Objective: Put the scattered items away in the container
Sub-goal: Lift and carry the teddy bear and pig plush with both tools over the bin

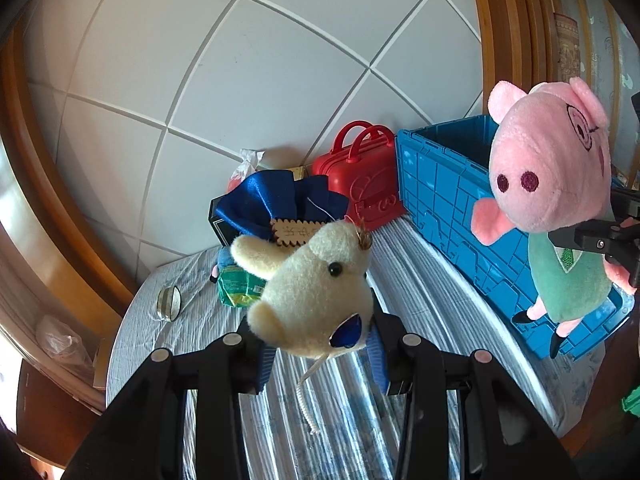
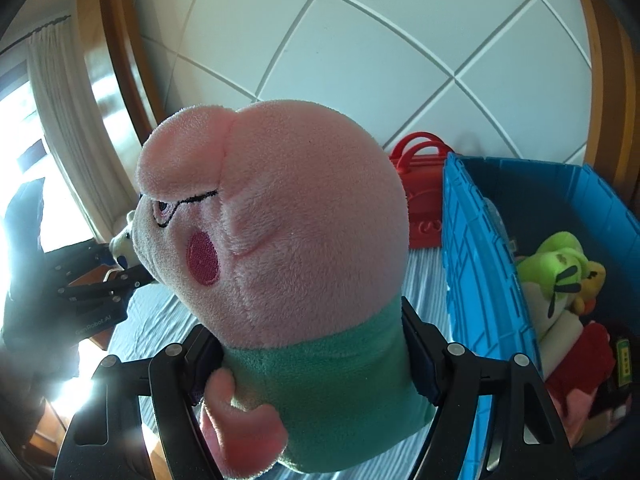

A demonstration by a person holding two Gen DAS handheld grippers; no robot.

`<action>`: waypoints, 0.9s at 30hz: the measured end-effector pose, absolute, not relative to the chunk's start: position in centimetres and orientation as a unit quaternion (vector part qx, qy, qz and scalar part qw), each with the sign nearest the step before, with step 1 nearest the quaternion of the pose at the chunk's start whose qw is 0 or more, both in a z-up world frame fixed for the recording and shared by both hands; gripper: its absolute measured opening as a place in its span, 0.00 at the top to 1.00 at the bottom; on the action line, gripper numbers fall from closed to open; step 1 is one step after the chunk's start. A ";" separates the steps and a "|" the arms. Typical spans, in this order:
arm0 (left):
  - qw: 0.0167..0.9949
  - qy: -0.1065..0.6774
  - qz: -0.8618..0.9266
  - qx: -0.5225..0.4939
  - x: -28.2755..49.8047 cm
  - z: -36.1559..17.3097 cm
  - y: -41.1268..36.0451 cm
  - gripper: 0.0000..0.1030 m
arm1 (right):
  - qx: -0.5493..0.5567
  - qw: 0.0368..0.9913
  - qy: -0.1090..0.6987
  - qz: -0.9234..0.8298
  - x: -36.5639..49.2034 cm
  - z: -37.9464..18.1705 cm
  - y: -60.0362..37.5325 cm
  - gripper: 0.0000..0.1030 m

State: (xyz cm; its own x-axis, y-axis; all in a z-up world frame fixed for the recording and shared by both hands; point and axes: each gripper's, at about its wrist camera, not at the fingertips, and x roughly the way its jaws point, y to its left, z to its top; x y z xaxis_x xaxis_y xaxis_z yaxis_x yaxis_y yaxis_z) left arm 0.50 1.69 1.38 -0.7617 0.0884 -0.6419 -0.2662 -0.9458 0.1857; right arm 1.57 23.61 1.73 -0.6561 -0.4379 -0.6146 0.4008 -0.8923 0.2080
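My left gripper [image 1: 320, 354] is shut on a small cream plush toy [image 1: 316, 292] with a blue patch, held up above the striped bedspread [image 1: 420, 300]. My right gripper [image 2: 312, 364] is shut on the green body of a pink pig plush [image 2: 280, 220]; the same pig plush [image 1: 548, 168] hangs in the left wrist view in front of the blue plastic crate [image 1: 448, 200]. The blue crate [image 2: 476, 264] stands at the right and holds several soft toys, among them a green plush [image 2: 560, 268].
A red toy suitcase [image 1: 360, 176] stands against the tiled wall beside the crate. A blue satin bow box [image 1: 272, 200], a green packet [image 1: 236, 288] and a small round striped object [image 1: 170, 302] lie on the bed. Wooden framing borders the left side.
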 end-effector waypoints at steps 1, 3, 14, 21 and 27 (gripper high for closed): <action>0.100 0.137 0.929 -0.330 0.2 1.6 2.5 0.63 | 0.343 0.227 -0.028 -0.911 1.4 1.9 24.4 0.26; 0.113 0.145 0.927 -0.328 -0.3 1.9 4.4 0.63 | 0.337 0.220 -0.032 -0.915 1.1 2.3 26.1 0.26; 0.187 0.174 0.919 -0.302 -2.2 3.6 14.5 0.63 | 0.296 0.163 -0.064 -0.939 -0.2 5.3 35.6 0.26; 0.219 0.192 0.909 -0.297 -3.8 3.9 19.6 0.63 | 0.294 0.116 -0.085 -0.945 -0.7 5.4 41.8 0.26; 0.236 0.198 0.905 -0.293 -5.7 3.9 23.4 0.63 | 0.297 0.082 -0.096 -0.947 -0.6 4.7 46.2 0.26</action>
